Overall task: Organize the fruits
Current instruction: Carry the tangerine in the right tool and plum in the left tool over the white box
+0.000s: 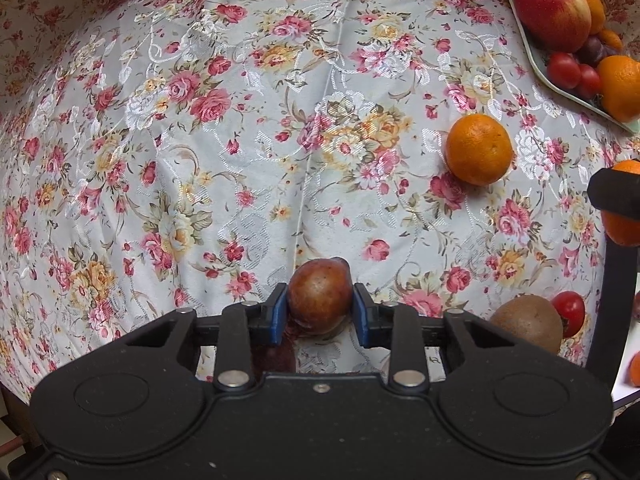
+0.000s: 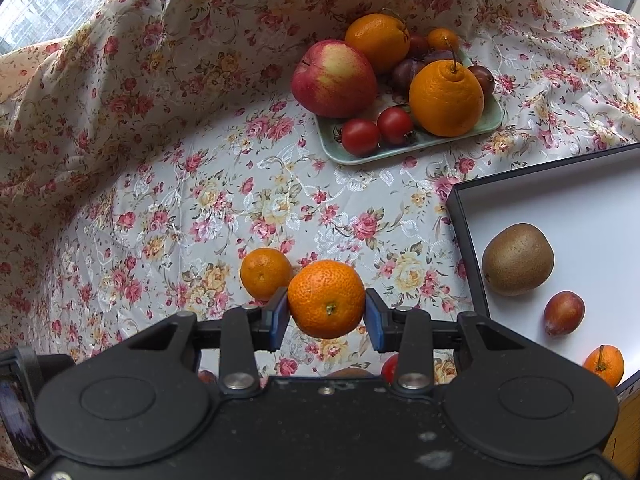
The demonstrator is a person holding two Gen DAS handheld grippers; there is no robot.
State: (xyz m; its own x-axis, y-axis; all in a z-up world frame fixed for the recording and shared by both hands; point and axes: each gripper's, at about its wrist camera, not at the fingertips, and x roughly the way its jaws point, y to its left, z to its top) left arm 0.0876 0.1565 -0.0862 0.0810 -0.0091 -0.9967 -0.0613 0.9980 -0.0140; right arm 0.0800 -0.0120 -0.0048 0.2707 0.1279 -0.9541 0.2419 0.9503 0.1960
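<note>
Ahead and right of the right claw [image 2: 326, 314] sits the pale green rectangular tray [image 2: 404, 152] of fruit, with the white black-rimmed box [image 2: 560, 200] to its right. That claw pinches a round orange tangerine [image 2: 326, 299] above the floral-clothed desk [image 2: 168, 200]. The left claw [image 1: 320, 312] pinches a small reddish-brown plum [image 1: 320, 300].

Rose-patterned tablecloth [image 1: 200, 120]; orange tangerine [image 2: 326, 299]

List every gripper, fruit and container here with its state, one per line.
left gripper: shut on reddish-brown fruit
right gripper: shut on mandarin, lifted
small mandarin: loose on the cloth
green tray: loaded with fruit
white box: open, holding a kiwi, plum and small orange
</note>
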